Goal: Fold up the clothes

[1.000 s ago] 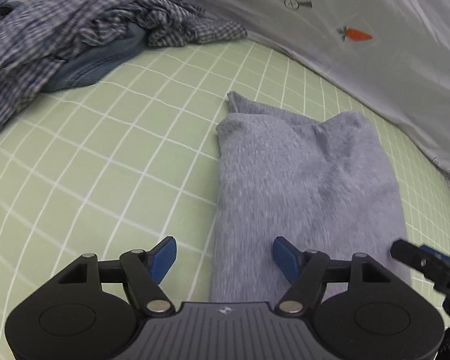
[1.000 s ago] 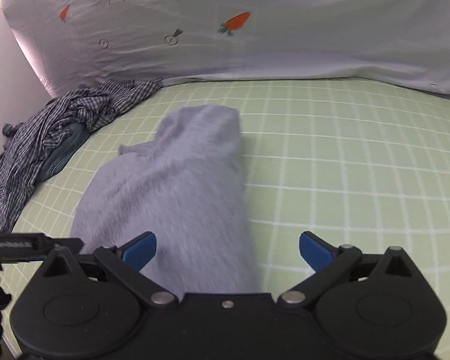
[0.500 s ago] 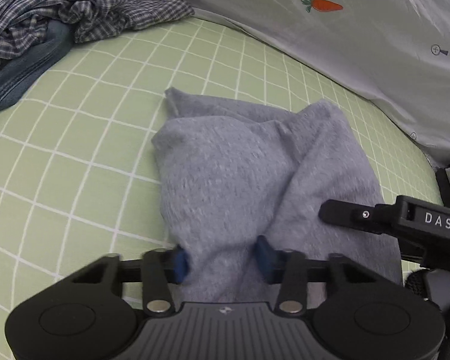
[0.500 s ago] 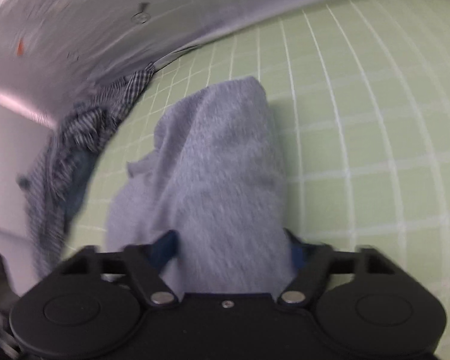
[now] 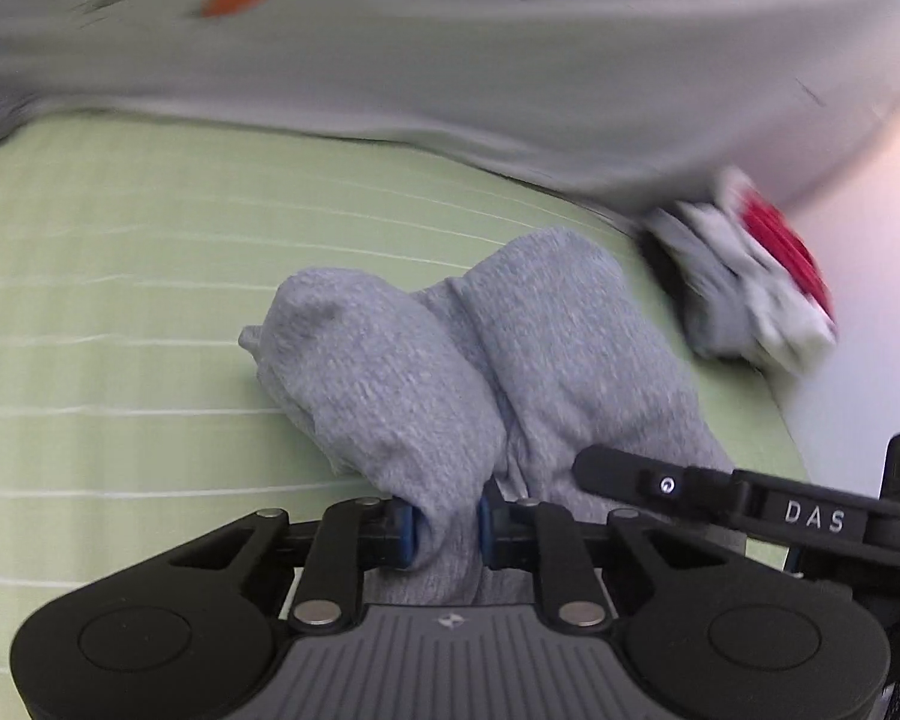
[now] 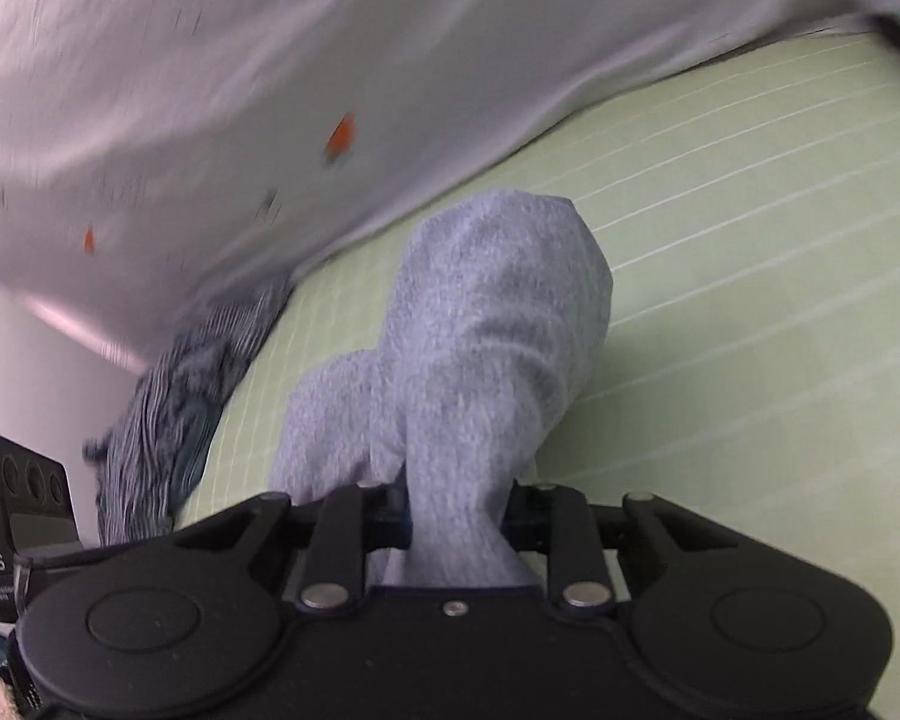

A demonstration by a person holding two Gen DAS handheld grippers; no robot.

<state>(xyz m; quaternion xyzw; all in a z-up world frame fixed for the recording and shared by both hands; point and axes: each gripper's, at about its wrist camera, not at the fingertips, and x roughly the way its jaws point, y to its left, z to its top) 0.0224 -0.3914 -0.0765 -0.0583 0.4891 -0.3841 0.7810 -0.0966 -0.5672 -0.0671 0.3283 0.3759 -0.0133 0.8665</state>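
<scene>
A: Left wrist view, what's the surface?

B: Pale green bedsheet with a thin white grid (image 5: 120,276), blurred into stripes here. Behind it a light grey cloth with small orange carrot prints (image 5: 450,60) hangs like a backdrop. Far right, a blurry grey, white and red bundle of folded clothes (image 5: 756,288) sits at the sheet's edge, near a pale wall.

A: And the task thing?

B: Fuzzy blue-grey knit garment (image 5: 450,372), bunched into two thick rolls lying on the sheet in front of me. Its long axis runs away from my grippers toward the backdrop, near end at my fingers, far end rounded and pointing at the grey cloth.

A: Your left gripper (image 5: 444,525)?

B: Clamped on the garment's near edge, blue pads (image 5: 403,528) pressed into the knit from both sides.

A: Right one?

B: Right gripper (image 6: 459,519), same thing: fingers pinched tight on a fold of the garment, which rises from them and bulges toward the backdrop. My right tool shows in the left wrist view as a black bar marked DAS, just beside the left gripper.

A: Anything else?

B: In the right wrist view, a crumpled blue-and-white checked shirt (image 6: 180,396) lies at the sheet's left edge under the grey cloth, well apart from the garment's far end.
</scene>
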